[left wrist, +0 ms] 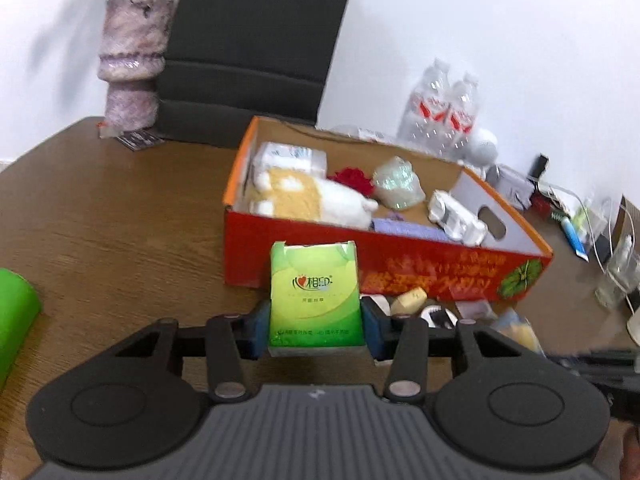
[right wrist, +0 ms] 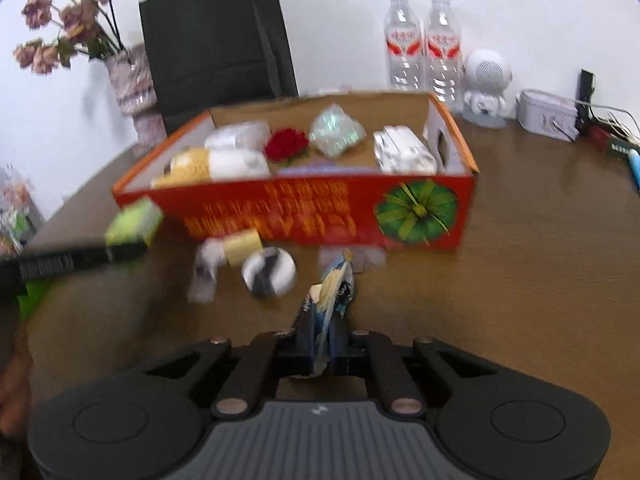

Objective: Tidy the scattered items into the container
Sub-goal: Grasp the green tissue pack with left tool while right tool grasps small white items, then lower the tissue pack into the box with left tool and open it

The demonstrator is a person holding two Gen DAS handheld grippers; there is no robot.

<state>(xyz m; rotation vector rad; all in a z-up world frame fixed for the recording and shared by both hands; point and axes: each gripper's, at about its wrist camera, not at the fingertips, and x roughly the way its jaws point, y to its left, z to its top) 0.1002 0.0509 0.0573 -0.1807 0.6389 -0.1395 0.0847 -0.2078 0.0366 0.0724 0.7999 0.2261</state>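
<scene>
My left gripper [left wrist: 316, 328] is shut on a green tissue pack [left wrist: 316, 296], held upright just in front of the red cardboard box [left wrist: 360, 264]. The pack also shows in the right wrist view [right wrist: 134, 222] at the box's left corner. My right gripper [right wrist: 322, 344] is shut on a crumpled blue and white wrapper [right wrist: 332, 288], in front of the box [right wrist: 320, 216]. The box holds a plush toy [left wrist: 312, 196], a red flower [right wrist: 286, 144], a clear packet [right wrist: 336, 130] and white packs [right wrist: 402, 152]. A yellow item [right wrist: 242, 244], a black-and-white roll [right wrist: 270, 272] and a clear wrapper [right wrist: 206, 268] lie on the table before it.
A vase of dried flowers [right wrist: 132, 76] and a black chair back [right wrist: 216, 36] stand behind the box. Two water bottles [right wrist: 424, 48], a white speaker [right wrist: 486, 88], a grey tin [right wrist: 546, 114] and cables are at the back right. A green object [left wrist: 14, 312] lies at the left.
</scene>
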